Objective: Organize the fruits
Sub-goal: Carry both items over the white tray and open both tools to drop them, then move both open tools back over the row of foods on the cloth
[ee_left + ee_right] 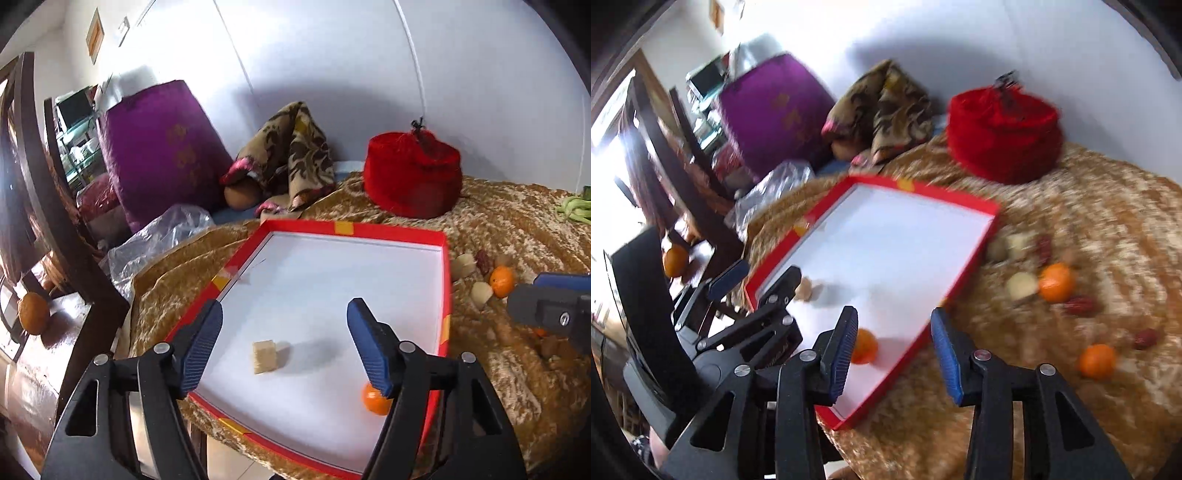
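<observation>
A pale cube (265, 356) and an orange (373, 401) lie apart inside the red-rimmed tray (446, 280).

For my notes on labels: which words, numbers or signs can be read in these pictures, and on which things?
None can be read.
Purple cushion: gold motifs, no letters that I can make out.
Framed wall picture: too small and blurred to read.
Red tray: yellow tape only, no print.

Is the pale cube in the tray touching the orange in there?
Apart. The left wrist view shows bare white tray floor between the pale cube and the orange.
</observation>
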A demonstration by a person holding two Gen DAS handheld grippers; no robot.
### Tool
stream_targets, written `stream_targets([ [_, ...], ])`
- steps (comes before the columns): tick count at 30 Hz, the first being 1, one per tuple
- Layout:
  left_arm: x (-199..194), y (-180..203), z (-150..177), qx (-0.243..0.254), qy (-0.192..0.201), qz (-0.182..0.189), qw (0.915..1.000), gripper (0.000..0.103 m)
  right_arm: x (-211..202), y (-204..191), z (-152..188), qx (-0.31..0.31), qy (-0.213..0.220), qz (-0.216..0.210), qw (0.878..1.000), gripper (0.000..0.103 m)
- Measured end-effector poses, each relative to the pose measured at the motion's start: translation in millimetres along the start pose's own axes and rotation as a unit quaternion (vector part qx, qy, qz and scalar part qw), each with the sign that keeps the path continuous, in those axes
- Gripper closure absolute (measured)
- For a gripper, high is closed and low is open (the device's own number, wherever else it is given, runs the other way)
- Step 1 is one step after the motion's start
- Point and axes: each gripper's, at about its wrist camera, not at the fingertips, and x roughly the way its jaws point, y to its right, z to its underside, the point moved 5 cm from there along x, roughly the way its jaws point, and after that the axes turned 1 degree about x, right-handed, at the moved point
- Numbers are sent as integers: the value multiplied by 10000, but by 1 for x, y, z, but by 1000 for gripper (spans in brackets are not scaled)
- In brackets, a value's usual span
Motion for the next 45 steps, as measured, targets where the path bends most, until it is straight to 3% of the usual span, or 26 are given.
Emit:
stream_targets([
  [5,-22,46,-13,354,262,531,9976,28,-57,47,0,291,373,490,9977,51],
  [10,-36,91,-17,715,328,1027,9916,25,-86,96,3,707,620,956,9910,50],
  [27,-55,187,1,1479,38,1728,9738,20,-115,179,21,1736,521,1236,9756,50],
  [33,-63,219,17,1776,-247,2263,9574,20,-133,210,29,2099,619,1456,9648,50],
  [40,-93,254,22,2109,-37,2903,9334,20,-153,239,40,2378,727,1639,9546,50],
  [45,-110,275,25,2313,259,3056,9233,20,-172,258,46,2555,903,1795,9457,50],
])
